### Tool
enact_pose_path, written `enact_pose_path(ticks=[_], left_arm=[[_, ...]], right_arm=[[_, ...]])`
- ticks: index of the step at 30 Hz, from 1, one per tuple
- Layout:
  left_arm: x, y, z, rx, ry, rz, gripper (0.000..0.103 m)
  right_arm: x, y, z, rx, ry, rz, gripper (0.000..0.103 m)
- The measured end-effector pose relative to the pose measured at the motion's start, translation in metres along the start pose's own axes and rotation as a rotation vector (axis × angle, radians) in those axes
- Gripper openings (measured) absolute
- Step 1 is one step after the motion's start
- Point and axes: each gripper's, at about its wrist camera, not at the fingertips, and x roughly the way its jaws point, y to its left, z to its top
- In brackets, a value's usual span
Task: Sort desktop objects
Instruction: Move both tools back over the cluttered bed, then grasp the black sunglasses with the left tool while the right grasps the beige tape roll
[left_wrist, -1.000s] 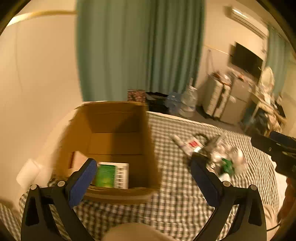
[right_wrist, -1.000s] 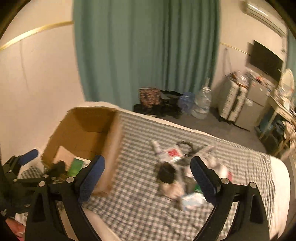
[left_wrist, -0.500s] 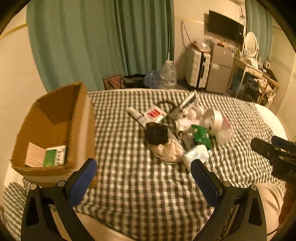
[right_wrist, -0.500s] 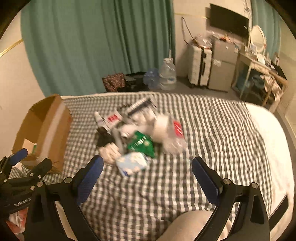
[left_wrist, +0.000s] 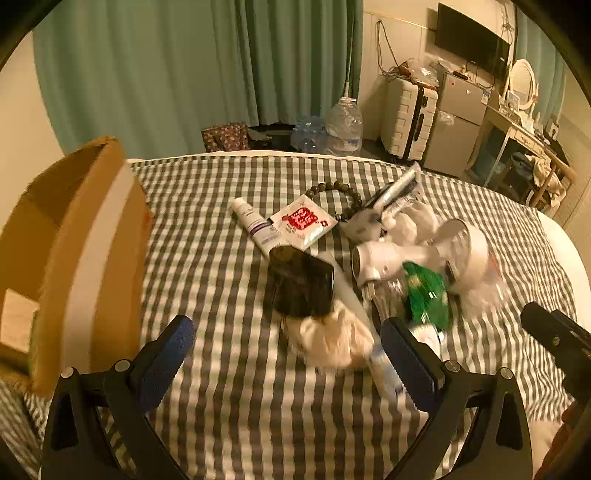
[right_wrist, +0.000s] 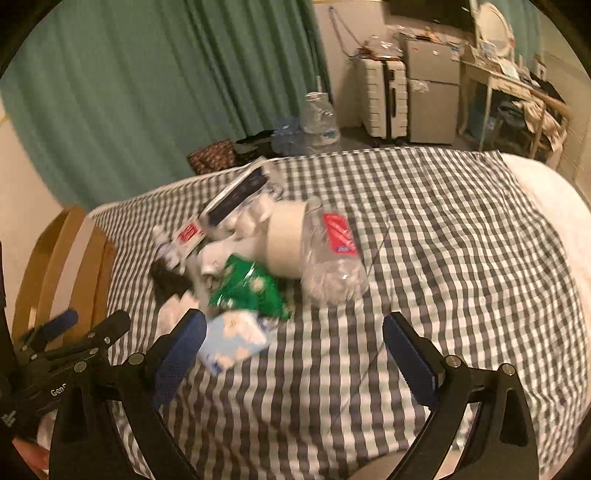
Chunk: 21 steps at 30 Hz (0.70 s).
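Checked bedspread (left_wrist: 229, 369) holds clutter at frame centre; both tongs, left gripper (left_wrist: 288, 358) and right gripper (right_wrist: 295, 350), spread, empty. We advise straddling 1 item, the black jar (left_wrist: 301, 286).

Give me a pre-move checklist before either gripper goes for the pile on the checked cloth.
1. Left gripper open and empty: ok.
2. Right gripper open and empty: ok.
3. Cardboard box in view, left of the pile, top open: ok.
4. Room left in the box: cannot tell; its inside is mostly hidden.
5. Nearest item free to grasp: not ok. The black pouch lies on a cream bundle, and the green packet overlaps its neighbours.
6. Sharp view of the target: not ok. The blue-and-white pack by the right gripper's left finger is blurred.
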Motion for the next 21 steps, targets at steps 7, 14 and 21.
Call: enact_pose_path(ticks=[7, 14, 21], left_arm=[[0.052, -0.004, 0.015, 0.011, 0.038, 0.01, 0.103], [0.088, 0.0, 0.019, 0.012, 0.06, -0.012, 0.103], [0.109, 0.014, 0.015, -0.029, 0.076, -0.046, 0.092]], right_arm=[[0.025, 0.011, 0.028, -0.035, -0.059, -0.028, 0.097], [0.063, 0.027, 0.051, -0.097, -0.035, 0.003, 0.077], [0.088, 0.02, 0.044, -0.103, 0.039, 0.013, 0.031]])
